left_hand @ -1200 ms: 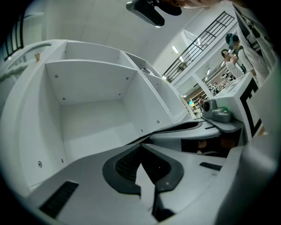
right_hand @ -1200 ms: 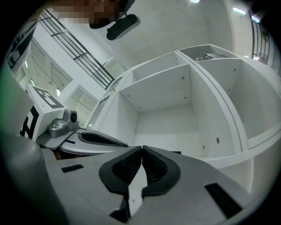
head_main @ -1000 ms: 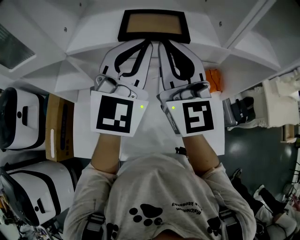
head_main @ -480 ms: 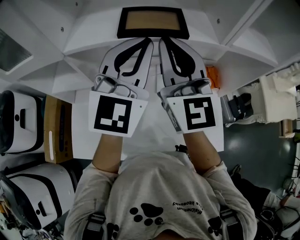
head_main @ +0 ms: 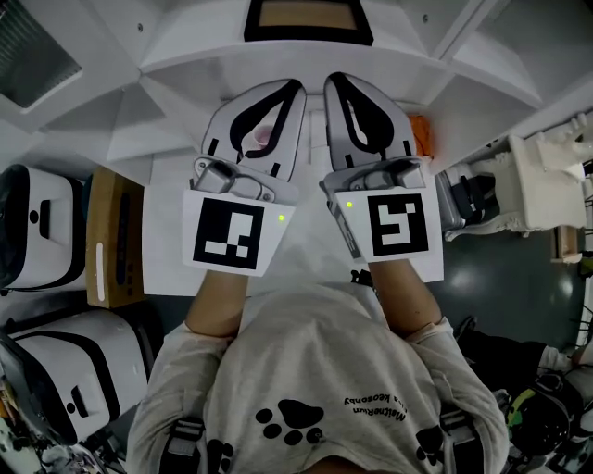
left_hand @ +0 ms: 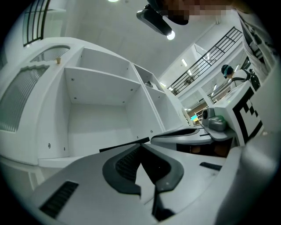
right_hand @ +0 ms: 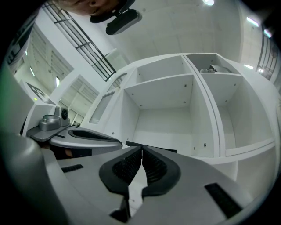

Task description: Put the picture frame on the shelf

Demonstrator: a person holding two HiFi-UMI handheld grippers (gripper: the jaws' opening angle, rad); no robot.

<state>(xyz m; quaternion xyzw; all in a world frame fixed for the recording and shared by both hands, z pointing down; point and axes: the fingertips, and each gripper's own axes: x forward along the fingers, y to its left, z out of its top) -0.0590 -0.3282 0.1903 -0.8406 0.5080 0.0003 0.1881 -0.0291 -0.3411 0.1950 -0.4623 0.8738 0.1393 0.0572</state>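
Both claws, left gripper [head_main: 293, 89] and right gripper [head_main: 334, 83], are hanging clenched and empty before the shelf [head_main: 185, 48], where the picture frame [head_main: 309, 20] is lying flat. I'm judging it light, stiff, perhaps breakable; pinching its dark border suits.

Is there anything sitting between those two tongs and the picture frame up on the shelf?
Nothing visible does. The picture frame lies flat on the white shelf. Only bare shelf board separates it from the left tongs and the right tongs, which are both shut and empty.
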